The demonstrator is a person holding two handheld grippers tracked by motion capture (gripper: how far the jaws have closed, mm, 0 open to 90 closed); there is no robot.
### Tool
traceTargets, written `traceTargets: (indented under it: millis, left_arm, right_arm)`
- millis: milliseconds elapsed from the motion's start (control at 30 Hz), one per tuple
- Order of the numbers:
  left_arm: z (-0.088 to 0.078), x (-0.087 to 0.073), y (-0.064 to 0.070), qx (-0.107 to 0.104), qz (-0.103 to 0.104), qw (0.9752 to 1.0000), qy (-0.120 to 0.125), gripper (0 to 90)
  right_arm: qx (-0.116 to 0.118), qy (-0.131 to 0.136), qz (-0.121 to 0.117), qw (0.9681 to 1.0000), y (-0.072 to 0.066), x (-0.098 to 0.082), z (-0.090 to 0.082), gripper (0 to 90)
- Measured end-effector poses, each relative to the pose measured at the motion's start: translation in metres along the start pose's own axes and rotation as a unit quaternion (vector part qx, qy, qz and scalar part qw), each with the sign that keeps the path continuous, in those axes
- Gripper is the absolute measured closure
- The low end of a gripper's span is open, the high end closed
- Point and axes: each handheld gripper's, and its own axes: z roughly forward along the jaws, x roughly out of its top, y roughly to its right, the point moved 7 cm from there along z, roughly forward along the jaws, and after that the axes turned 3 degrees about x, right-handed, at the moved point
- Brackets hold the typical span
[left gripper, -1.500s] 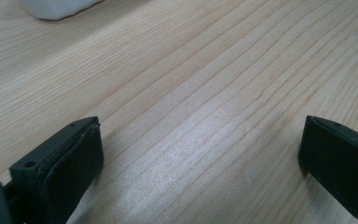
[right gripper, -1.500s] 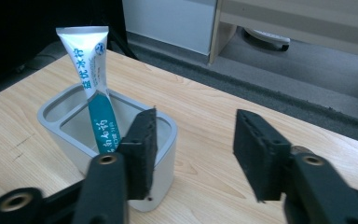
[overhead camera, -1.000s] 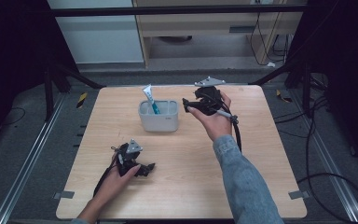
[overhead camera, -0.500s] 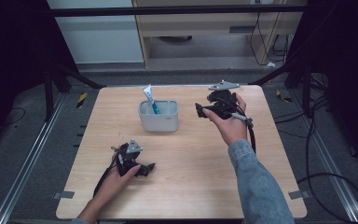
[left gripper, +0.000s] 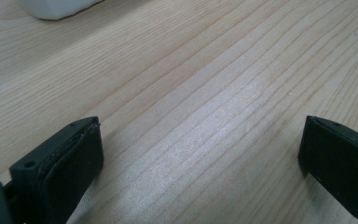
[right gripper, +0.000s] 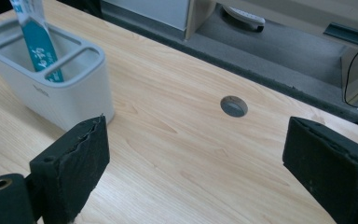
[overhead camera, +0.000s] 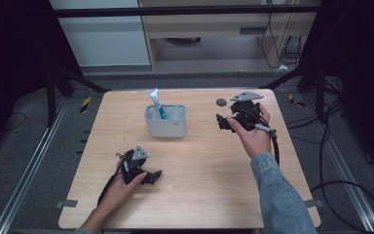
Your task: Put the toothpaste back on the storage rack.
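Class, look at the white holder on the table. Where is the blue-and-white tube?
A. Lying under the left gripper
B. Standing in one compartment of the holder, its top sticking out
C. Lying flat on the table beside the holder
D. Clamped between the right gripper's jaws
B: the tube stands tilted inside a compartment of the holder, its top end rising above the rim.
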Motion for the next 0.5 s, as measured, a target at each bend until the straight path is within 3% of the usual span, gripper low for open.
traceTargets:
  millis: [500]
  left_arm:
    - [0.0, 0.0, 0.0, 0.0, 0.0, 1.0, 0.0, 0.0]
  right_arm:
    - [-0.037, -0.025, 0.013, 0.9989, 0.037, -0.06, 0.011, 10.8]
